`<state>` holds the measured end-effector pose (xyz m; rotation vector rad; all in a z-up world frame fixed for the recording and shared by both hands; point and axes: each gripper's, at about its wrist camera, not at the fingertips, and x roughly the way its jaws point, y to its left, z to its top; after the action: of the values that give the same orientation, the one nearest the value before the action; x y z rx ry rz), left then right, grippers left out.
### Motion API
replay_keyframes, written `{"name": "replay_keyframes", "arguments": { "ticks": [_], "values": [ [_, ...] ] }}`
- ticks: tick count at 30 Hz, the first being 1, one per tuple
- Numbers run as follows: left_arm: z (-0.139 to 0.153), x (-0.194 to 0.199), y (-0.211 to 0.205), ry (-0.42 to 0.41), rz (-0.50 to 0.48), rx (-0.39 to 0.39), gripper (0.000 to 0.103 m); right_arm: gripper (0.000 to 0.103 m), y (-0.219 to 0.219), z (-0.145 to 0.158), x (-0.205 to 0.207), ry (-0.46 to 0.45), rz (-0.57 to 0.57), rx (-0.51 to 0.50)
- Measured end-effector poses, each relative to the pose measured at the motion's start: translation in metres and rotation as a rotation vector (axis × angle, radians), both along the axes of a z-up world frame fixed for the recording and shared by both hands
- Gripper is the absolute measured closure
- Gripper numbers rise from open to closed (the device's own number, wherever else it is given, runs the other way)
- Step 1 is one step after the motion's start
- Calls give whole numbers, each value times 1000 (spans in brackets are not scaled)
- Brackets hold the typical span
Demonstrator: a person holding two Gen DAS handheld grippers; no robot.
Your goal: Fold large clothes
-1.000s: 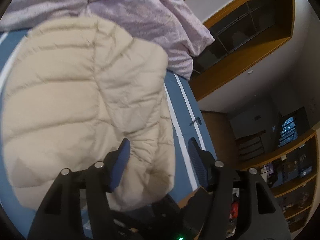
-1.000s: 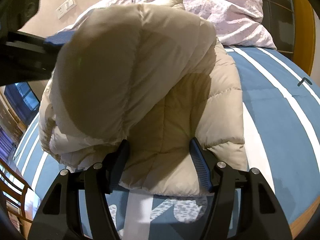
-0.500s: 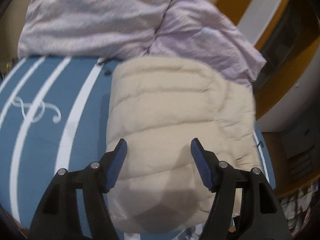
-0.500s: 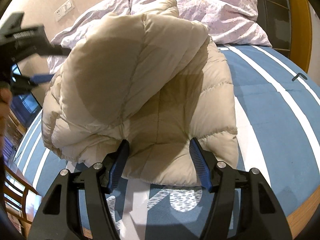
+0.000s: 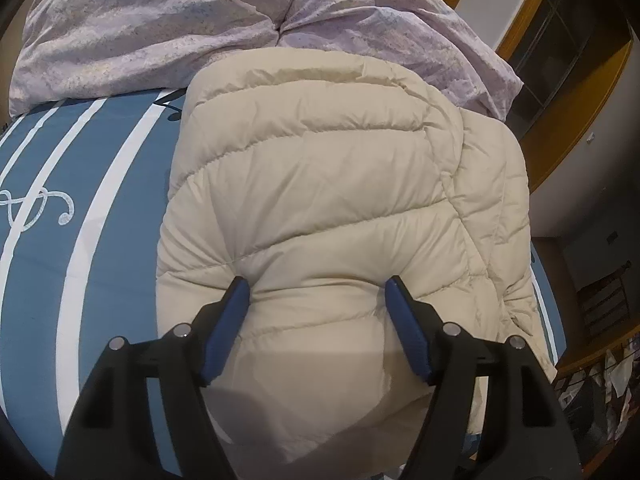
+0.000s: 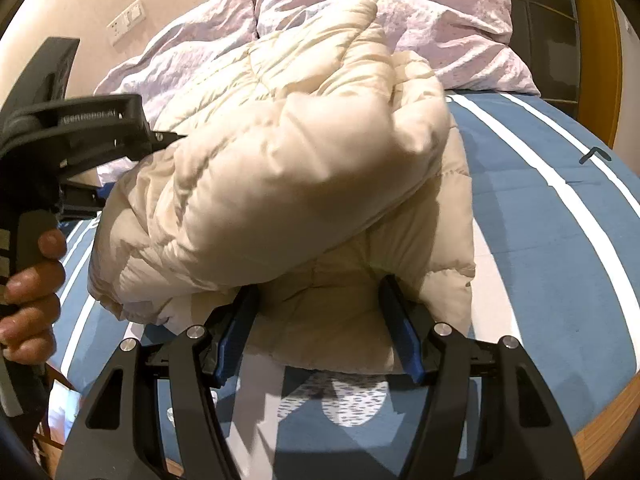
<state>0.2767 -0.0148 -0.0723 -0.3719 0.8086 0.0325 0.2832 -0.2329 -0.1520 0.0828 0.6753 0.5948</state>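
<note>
We have the cream puffer jacket (image 5: 332, 200) lying on the blue striped bed (image 5: 80, 220), its far edge against the lilac pillows (image 5: 160, 20) at twelve o'clock. It is already doubled over, and in the right wrist view the upper layer balloons high above the lower one.

Our left gripper (image 5: 318, 300) points down at the near end of the top fold. Its fingers are opening, and although padding bulges between the blue pads, they do not seem to pinch it, so we read this as the release of the fold. In the right wrist view the same tool comes in from nine o'clock, with a bare hand (image 6: 28, 292) around its grip.

Our right gripper (image 6: 320, 312) sits at the jacket's near hem at six o'clock. Its fingers stand apart, one on each side of the lower layer; they look close to the cloth, but we cannot see them squeezing it.

To do this step well, we would let the top layer drop fully before we pull the left tool away, so no pad drags the slippery shell back. Then we would press the puffed middle flat to push the air out, since down springs up and the fold may slide open. We would also square the edge at three o'clock, where the lower layer peeks out.
</note>
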Motion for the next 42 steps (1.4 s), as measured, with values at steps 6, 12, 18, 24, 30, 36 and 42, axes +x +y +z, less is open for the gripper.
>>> {"name": "replay_keyframes", "arguments": {
  "ticks": [6, 12, 18, 24, 30, 36, 42],
  "values": [
    [-1, -2, 0, -2, -1, 6, 33, 40, -22, 10, -1, -32, -74, -4],
    [-1, -4, -6, -10, -4, 50, 33, 42, -73, 24, 18, -25, -249, 20],
    [-3, -6, -17, -18, -9, 111, 32, 47, -78, 61, 18, -108, -236, 42],
    [-5, -6, -22, -18, -11, 138, 31, 53, -55, 78, 18, -119, -148, 59],
    [-6, -5, -27, -18, -14, 153, 30, 54, -30, 68, 18, -102, -98, 14],
    [-8, -5, -29, -21, -21, 156, 29, 55, -24, 44, 29, -60, -116, -56],
    [-9, -4, -33, -26, -30, 160, 28, 55, -27, 25, 42, -24, -137, -83]
  ]
}}
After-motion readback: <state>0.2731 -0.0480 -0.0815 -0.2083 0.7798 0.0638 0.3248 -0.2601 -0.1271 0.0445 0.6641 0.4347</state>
